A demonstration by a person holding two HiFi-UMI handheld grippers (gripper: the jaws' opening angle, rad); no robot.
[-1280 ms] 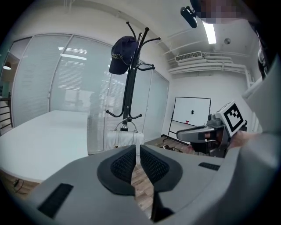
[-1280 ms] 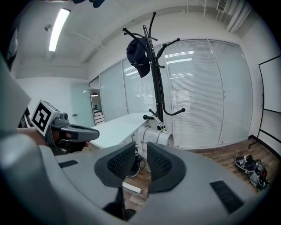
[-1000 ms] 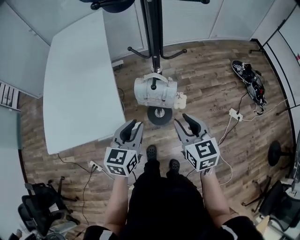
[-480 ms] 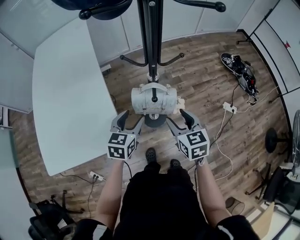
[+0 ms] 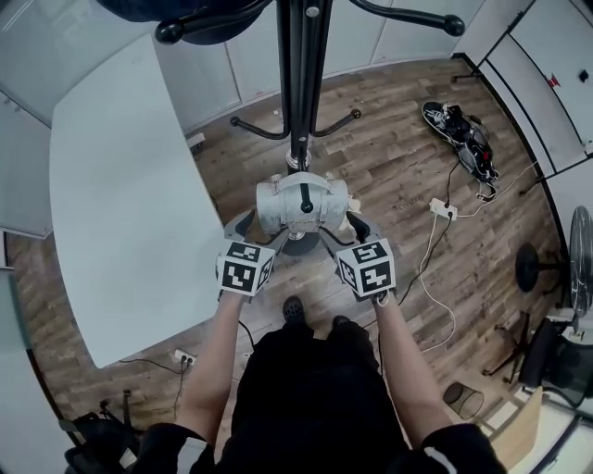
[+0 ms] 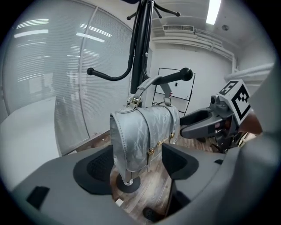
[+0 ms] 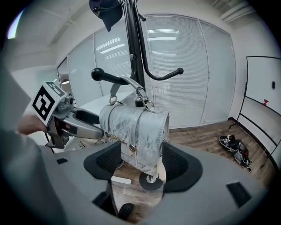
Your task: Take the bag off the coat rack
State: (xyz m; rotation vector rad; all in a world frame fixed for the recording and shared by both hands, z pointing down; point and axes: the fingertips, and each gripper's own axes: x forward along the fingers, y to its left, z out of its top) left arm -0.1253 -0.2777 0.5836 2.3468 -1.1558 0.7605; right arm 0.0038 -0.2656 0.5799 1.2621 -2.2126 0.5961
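A silver-grey bag (image 5: 301,205) hangs by its strap from a knobbed hook (image 6: 175,77) of the black coat rack (image 5: 301,83). My left gripper (image 5: 250,233) is at the bag's left end and my right gripper (image 5: 349,231) at its right end. In the left gripper view the bag (image 6: 142,136) hangs between the jaws of the left gripper (image 6: 139,163), which are opening, pads off it. In the right gripper view the bag (image 7: 136,129) likewise sits between the opening jaws of the right gripper (image 7: 139,165), with gaps at both pads.
A white table (image 5: 120,185) stands close on the left. The rack's round base (image 7: 150,181) is under the bag, and a dark hat (image 7: 107,11) hangs up top. A dark heap (image 5: 459,130), a power strip (image 5: 440,208) and cables lie on the wooden floor at right.
Both grippers have moved forward and up from near my feet to either end of the bag. Their jaws have spread wider.
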